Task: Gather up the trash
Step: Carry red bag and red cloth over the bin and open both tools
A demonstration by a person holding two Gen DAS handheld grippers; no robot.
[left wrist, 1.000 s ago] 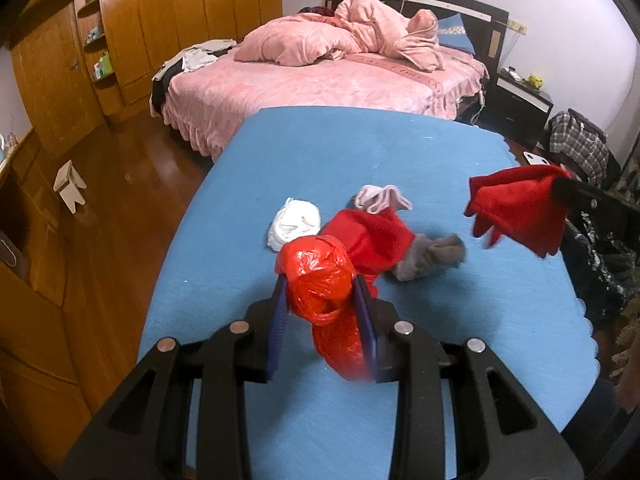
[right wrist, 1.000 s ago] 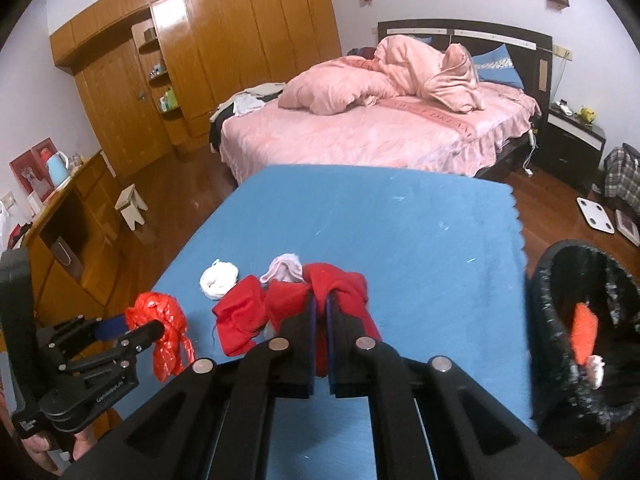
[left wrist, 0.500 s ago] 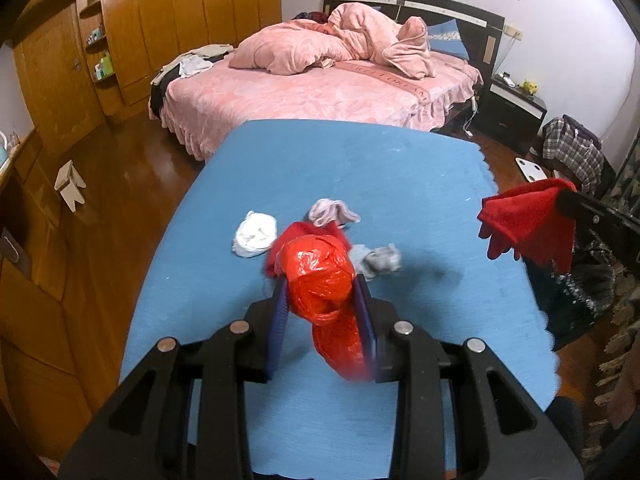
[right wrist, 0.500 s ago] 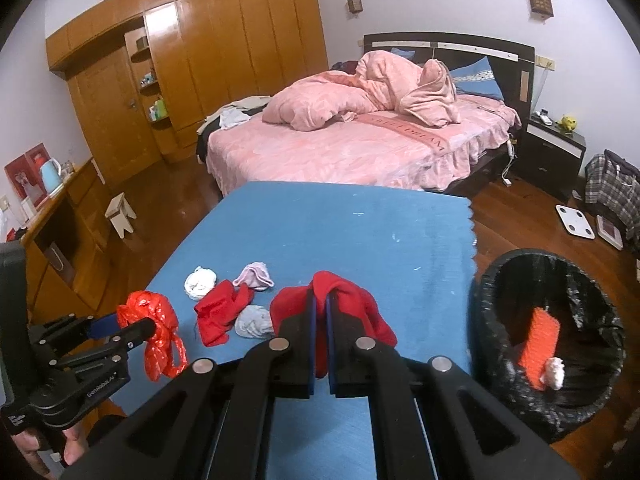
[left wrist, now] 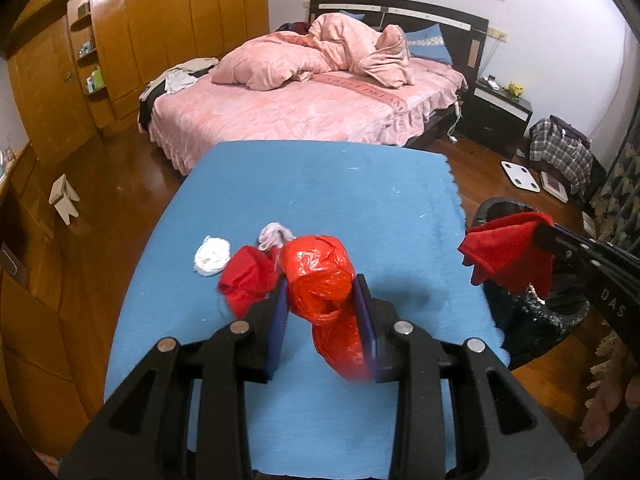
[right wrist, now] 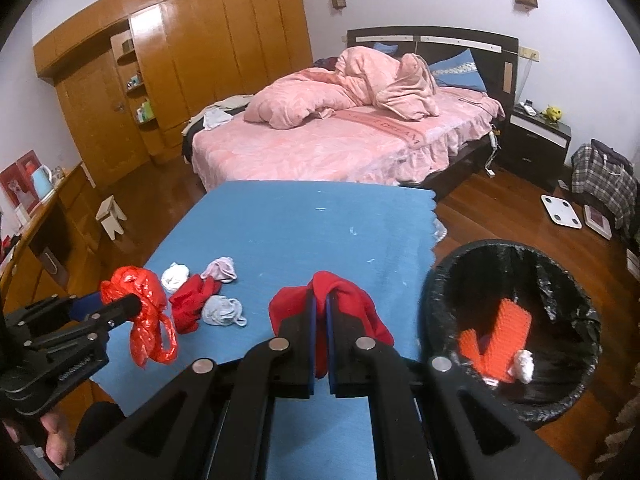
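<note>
Left gripper (left wrist: 323, 308) pinches a crumpled red plastic bag (left wrist: 320, 276), jaws spread only by its bulk, above the near left of the blue table (right wrist: 300, 224). Right gripper (right wrist: 320, 312), jaws nearly together, clamps a red cloth (right wrist: 344, 300) just left of the black-lined bin (right wrist: 440, 280). Small cloth scraps (right wrist: 200, 292) lie on the table's left.

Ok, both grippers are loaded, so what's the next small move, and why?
Probably carry the right gripper rightward over the black bin and open it: it is shut on the red cloth near the bin's rim, while the left gripper holds the red plastic bag farther away.
</note>
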